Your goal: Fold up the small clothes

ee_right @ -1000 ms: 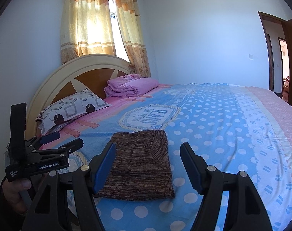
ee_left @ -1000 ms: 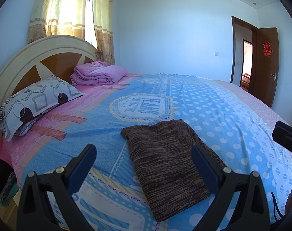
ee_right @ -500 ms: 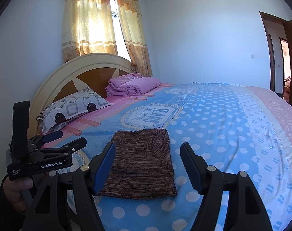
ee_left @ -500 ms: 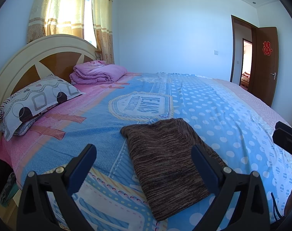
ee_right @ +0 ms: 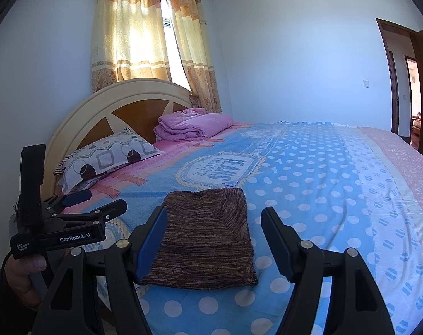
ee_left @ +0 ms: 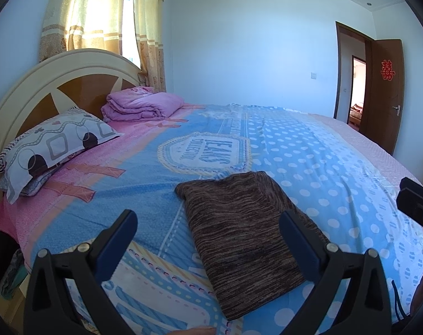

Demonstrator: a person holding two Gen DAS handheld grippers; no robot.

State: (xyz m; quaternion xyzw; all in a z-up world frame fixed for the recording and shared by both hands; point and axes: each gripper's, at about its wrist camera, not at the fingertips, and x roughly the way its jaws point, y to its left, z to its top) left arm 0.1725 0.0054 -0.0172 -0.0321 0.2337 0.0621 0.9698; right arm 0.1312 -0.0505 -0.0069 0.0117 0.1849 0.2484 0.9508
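A brown striped knit garment [ee_left: 239, 231] lies folded flat in a rectangle on the blue and pink bedspread [ee_left: 309, 162]. It also shows in the right wrist view [ee_right: 208, 240]. My left gripper [ee_left: 208, 226] is open and empty, held above the near edge of the bed, its jaws straddling the garment in view. My right gripper [ee_right: 214, 223] is open and empty, held above the garment's near end. The left gripper also shows at the left of the right wrist view [ee_right: 80, 206], held in a hand.
A patterned pillow [ee_left: 52, 145] and a folded pink quilt [ee_left: 144, 103] lie by the headboard [ee_left: 44, 83]. A curtained window is behind it. An open brown door [ee_left: 384, 92] is at the far right.
Both views have shifted slightly; the garment sits a little lower and farther off in each. Both grippers stay open and the garment has not moved.
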